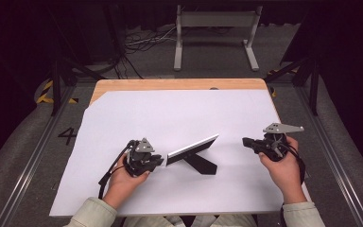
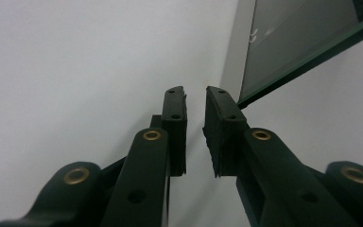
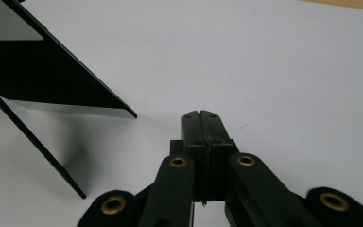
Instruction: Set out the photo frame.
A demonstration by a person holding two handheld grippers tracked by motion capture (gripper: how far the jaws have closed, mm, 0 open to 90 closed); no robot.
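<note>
A flat photo frame [image 1: 191, 149] stands tilted on a black back prop [image 1: 202, 163] in the middle of the white sheet [image 1: 170, 113]. My left gripper [image 1: 159, 161] lies at the frame's left end, pointing right. In the left gripper view its jaws [image 2: 194, 92] stand a narrow gap apart with nothing between them, and the frame's glass corner [image 2: 302, 38] sits just beside the right jaw's tip. My right gripper [image 1: 246, 141] is held to the right of the frame, apart from it, pointing left. Its jaws [image 3: 201, 114] are shut and empty, with the frame's dark back [image 3: 38, 71] farther off.
The white sheet covers a wooden table [image 1: 170, 84], which shows along the far edge. Beyond it on the floor stand a white metal rack [image 1: 215, 33] and loose cables [image 1: 142, 42]. Black frame legs flank the table.
</note>
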